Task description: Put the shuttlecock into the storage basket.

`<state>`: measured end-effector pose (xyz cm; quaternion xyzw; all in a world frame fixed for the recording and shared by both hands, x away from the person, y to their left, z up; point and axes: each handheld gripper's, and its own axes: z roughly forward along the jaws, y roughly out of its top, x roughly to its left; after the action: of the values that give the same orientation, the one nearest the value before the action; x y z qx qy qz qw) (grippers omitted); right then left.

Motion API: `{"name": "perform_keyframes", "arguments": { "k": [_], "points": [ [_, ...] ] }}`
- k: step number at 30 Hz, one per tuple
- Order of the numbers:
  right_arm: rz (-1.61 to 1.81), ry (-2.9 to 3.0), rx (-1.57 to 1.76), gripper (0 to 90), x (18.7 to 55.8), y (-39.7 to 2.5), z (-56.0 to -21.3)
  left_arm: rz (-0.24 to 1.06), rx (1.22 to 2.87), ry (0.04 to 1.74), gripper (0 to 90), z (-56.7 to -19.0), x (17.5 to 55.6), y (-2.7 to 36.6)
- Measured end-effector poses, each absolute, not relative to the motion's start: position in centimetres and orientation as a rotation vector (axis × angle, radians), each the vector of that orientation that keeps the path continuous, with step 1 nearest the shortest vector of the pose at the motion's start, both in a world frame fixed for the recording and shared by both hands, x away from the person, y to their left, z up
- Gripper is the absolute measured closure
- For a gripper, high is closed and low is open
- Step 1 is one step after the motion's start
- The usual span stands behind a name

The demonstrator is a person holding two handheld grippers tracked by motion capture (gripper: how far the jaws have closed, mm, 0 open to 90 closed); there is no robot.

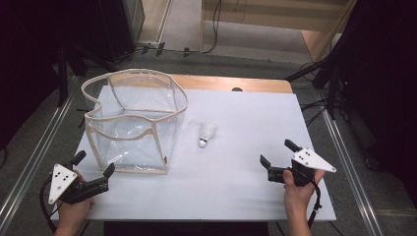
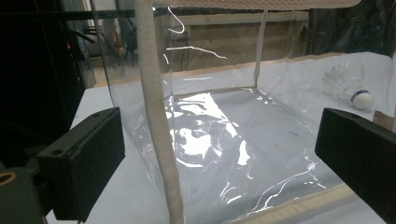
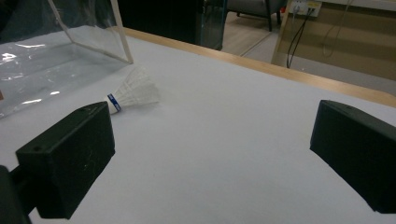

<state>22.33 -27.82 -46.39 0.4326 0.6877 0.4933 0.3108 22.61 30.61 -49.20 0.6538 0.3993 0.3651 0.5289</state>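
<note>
Shuttlecock (image 1: 207, 133): laid on its side on the white bench (image 1: 236, 182), just beside the clear bag (image 1: 133, 123) on that bag's right, cork tip toward the person and feather skirt away; nothing is touching it. In the right gripper view it is seen near the bag's corner (image 3: 133, 93), a blue band around the cork; through the bag's wall it is also made out in the left gripper view (image 2: 348, 86).

Clear bag: stood upright with its cream-trimmed mouth open to the top, nothing seen inside. It is judged to be placed so that the shuttlecock can be dropped in from above.

Right gripper (image 1: 279, 156): held low over the bench, well to the right of the bag and nearer the person than the shuttlecock. Its jaws are spread wide with nothing between them, and they are pointed toward the shuttlecock, which suggests a pick is being lined up.

Left gripper (image 1: 93, 163): held at the bag's near left corner, jaws wide apart and empty, the bag's trimmed corner seam (image 2: 159, 140) framed between them but not touched. It is judged to be kept there so the bag can be steadied.

Bench: white sheet over a wooden top, the wood showing beyond the bag's far side.
</note>
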Motion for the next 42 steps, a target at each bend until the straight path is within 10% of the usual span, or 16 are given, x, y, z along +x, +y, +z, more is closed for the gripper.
{"name": "perform_keyframes", "arguments": {
  "k": [42],
  "points": [
    [1.229, 1.993, 1.052, 0.0, 30.9, -18.9, -41.0, 0.88, 1.579, 0.937, 2.3, -49.2, 22.5, 30.4]
  ]
}}
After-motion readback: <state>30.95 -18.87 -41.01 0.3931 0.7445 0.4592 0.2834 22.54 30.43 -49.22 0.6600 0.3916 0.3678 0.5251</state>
